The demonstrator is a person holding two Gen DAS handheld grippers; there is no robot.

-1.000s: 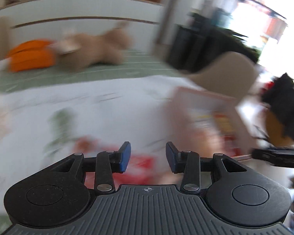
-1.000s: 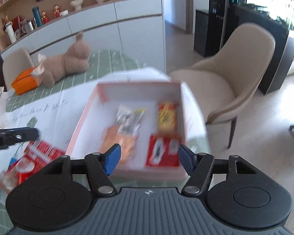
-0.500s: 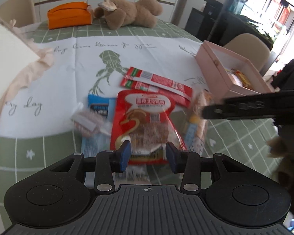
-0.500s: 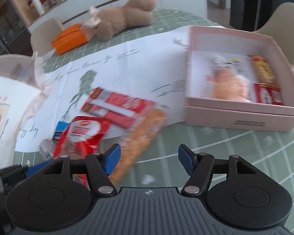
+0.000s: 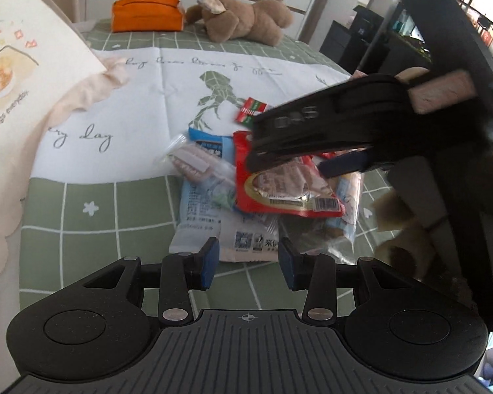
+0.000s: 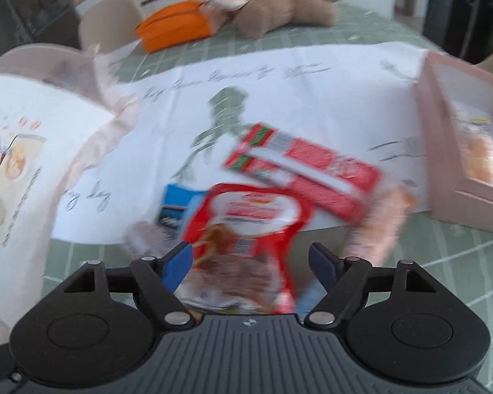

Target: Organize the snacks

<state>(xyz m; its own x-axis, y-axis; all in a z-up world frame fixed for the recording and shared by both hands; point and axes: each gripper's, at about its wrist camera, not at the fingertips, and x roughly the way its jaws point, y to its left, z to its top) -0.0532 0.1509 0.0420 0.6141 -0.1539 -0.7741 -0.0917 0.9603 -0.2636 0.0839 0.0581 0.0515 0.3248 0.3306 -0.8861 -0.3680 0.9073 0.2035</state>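
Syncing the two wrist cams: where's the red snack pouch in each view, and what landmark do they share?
Left wrist: red snack pouch sits centre-right on the snack pile, partly covered by the right gripper.
Right wrist: the pouch is low centre, between the open blue fingers.
Shared landmark: the stuffed bear at the far edge of the table, beside the orange pouch.

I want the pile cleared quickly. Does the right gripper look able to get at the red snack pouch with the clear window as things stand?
Probably yes. The right gripper is open, its jaws having just been opening, and the red snack pouch with the clear window lies on top of the pile right below it, with nothing covering it.
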